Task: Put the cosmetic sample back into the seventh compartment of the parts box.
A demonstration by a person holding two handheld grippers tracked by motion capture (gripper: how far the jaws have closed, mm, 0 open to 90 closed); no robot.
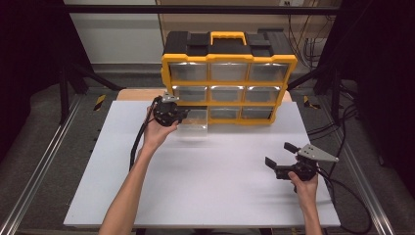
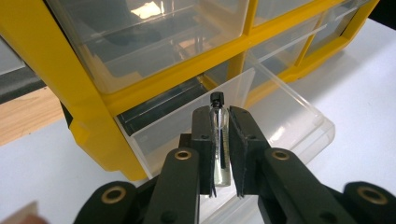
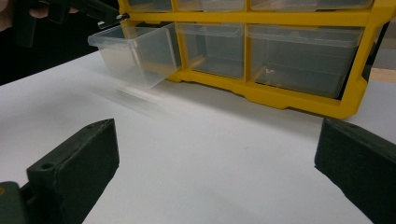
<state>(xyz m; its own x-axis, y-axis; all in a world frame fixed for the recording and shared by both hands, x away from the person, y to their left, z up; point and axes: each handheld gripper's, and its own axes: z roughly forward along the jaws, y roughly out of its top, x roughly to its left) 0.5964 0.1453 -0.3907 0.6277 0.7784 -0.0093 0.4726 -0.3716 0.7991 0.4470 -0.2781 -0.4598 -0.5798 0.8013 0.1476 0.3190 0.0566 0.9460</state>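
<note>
A yellow organiser (image 1: 167,73) with clear drawers stands at the back of the white table (image 1: 205,191). Its bottom-left drawer (image 1: 196,126) is pulled out. My left gripper (image 1: 182,115) hovers over that drawer's left end. In the left gripper view, the left gripper (image 2: 219,114) is shut on a small glass vial (image 2: 222,173) with a black cap, held upright above the open drawer (image 2: 289,116). My right gripper (image 1: 280,154) rests low at the table's right front, open and empty. In the right gripper view, the right gripper (image 3: 215,140) faces the open drawer (image 3: 135,51) with its jaws wide apart.
The organiser has a black top with a yellow handle (image 1: 228,36). Its other drawers (image 3: 299,51) are pushed in and look empty. Metal rails (image 1: 44,161) run along both sides of the table. Cables (image 1: 352,196) trail off the right edge.
</note>
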